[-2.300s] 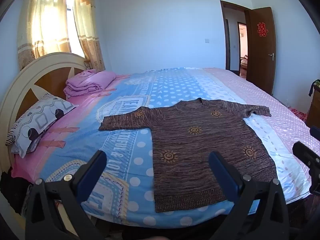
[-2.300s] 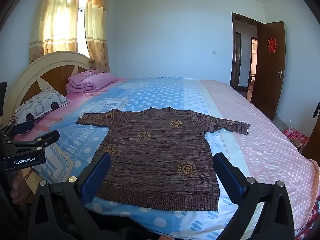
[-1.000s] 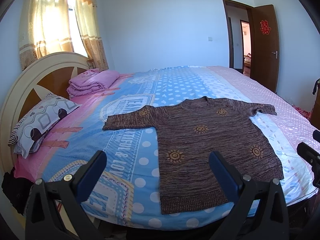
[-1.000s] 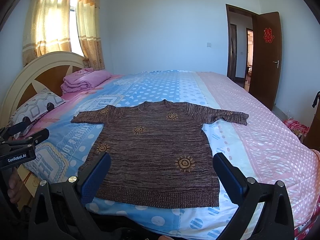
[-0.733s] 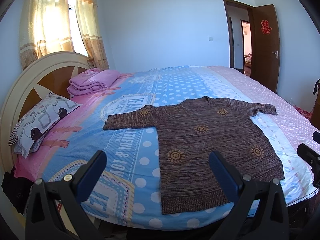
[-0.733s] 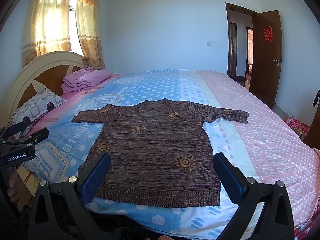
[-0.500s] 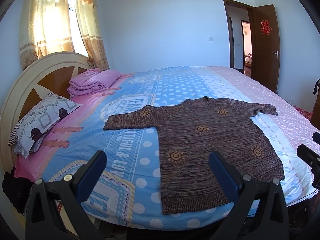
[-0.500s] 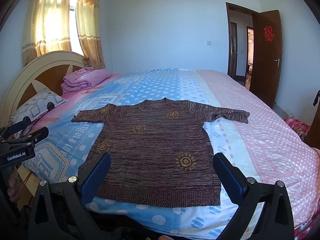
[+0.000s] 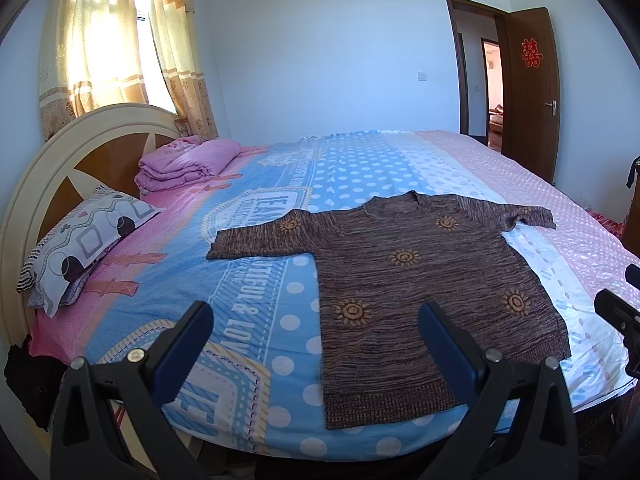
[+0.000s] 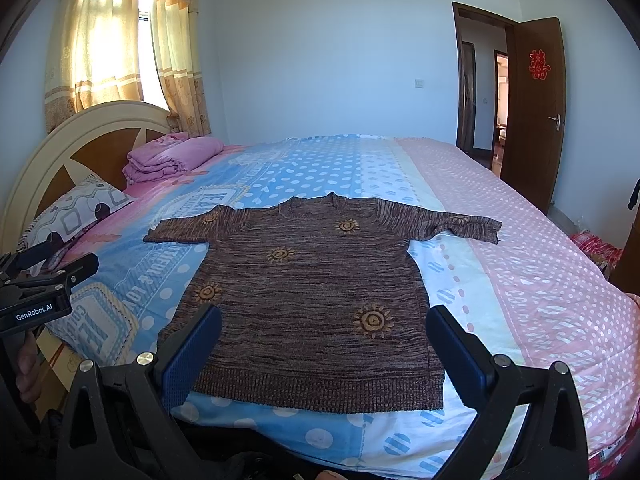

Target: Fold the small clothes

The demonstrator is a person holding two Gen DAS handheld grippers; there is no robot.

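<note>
A brown knit sweater (image 9: 412, 272) (image 10: 316, 292) with orange sun motifs lies flat on the bed, both short sleeves spread out and its hem toward me. My left gripper (image 9: 314, 322) hovers open in front of the bed's near edge, left of the hem. Over the hem my right gripper (image 10: 324, 322) stands open with nothing between its fingers. The left gripper's body (image 10: 38, 292) shows at the left edge of the right wrist view, held by a hand (image 10: 28, 368). Part of the right gripper (image 9: 618, 316) shows at the right edge of the left wrist view.
The bed (image 9: 360, 168) has a blue, pink and white patterned sheet. A folded pink blanket (image 9: 188, 162) and a patterned pillow (image 9: 84, 240) lie by the cream headboard (image 9: 60, 152). An open brown door (image 9: 532, 92) stands at the right, a curtained window (image 9: 112, 48) at the left.
Both views have drifted only slightly; the sweater sits a touch further right in the left view than 2.3 s ago. The sweater and both open grippers are otherwise unchanged.
</note>
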